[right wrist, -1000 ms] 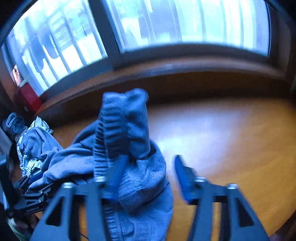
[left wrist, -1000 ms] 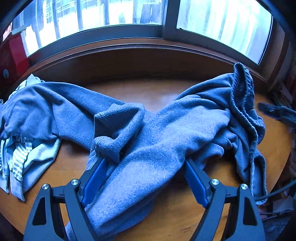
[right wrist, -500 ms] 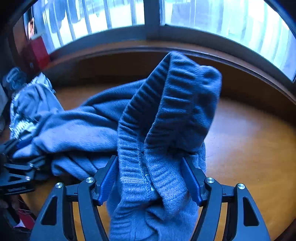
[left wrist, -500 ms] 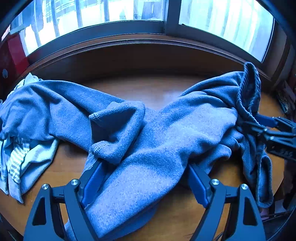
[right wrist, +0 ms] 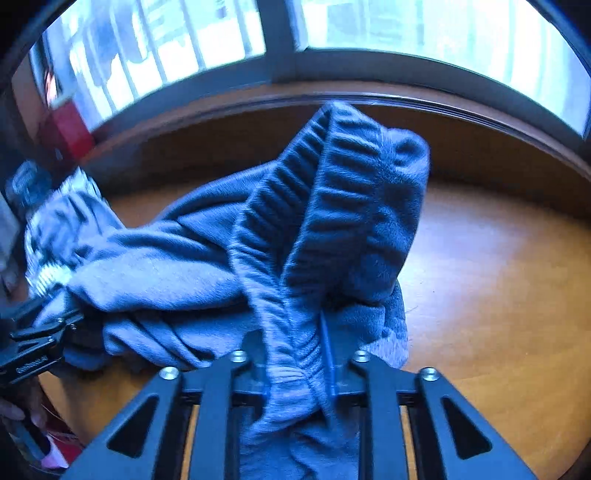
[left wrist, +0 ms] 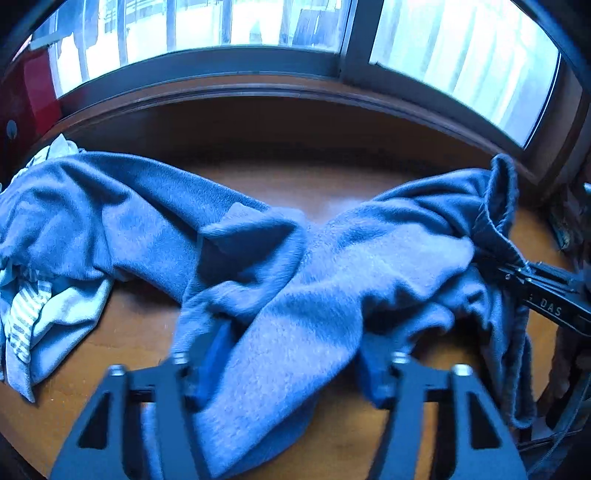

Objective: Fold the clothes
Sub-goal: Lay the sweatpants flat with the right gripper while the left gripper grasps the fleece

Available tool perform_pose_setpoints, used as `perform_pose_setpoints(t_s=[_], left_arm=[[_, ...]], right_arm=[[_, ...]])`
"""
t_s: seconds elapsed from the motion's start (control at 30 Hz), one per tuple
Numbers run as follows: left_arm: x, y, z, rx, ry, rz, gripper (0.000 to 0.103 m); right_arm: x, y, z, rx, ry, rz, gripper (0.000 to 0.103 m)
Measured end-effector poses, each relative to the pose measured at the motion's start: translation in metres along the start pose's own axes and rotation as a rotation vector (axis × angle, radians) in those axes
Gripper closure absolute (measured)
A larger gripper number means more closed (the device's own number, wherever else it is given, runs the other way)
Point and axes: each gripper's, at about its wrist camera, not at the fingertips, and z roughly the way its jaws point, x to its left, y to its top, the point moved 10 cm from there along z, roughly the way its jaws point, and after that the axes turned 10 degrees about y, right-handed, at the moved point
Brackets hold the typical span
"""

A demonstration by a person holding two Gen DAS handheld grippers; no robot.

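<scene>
While the blue fleece sweatpants point(left wrist: 310, 280) lie sprawled across the wooden desk point(left wrist: 280, 181), the right hand-held gripper point(right wrist: 295, 373) has its jaws pinched tight on the ribbed elastic waistband point(right wrist: 325, 206), and that bunched band stands up in front of its camera. Over on the other side, the left hand-held gripper point(left wrist: 291, 354) sits with its blue fingers point(left wrist: 216, 350) spread wide, a thick fold of one pant leg draped between them; nothing is clamped there. From the left wrist view the garment spreads in a loose V, one leg running off to the left, the waist end reaching right to where the other gripper bites it. At the far left edge a striped light garment point(left wrist: 33, 317) lies crumpled, partly under the fleece. Behind the desk runs a window point(left wrist: 240, 33) full of daylight.
</scene>
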Motion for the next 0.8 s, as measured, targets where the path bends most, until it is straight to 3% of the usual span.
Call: perform_pose_setpoints(t_s=[0.03, 0.17, 0.47, 0.67, 0.8], left_arm=[[-0.003, 0.005, -0.005, -0.013, -0.012, 0.000, 0.065], [-0.024, 0.033, -0.025, -0.079, -0.056, 0.013, 0.071], [-0.087, 0.064, -0.045, -0.138, -0.129, 0.110, 0.071], [-0.125, 0.084, -0.012, -0.090, -0.140, 0.176, 0.071], [-0.142, 0.066, -0.006, -0.036, -0.166, 0.194, 0.071]], right_arm=[[-0.003, 0.004, -0.007, -0.016, 0.020, 0.021, 0.090], [-0.030, 0.015, -0.045, -0.094, 0.075, 0.124, 0.091], [-0.100, 0.014, -0.093, -0.211, -0.002, 0.274, 0.091], [-0.163, 0.010, -0.110, -0.239, -0.122, 0.346, 0.091], [-0.204, 0.005, -0.108, -0.194, -0.177, 0.352, 0.087]])
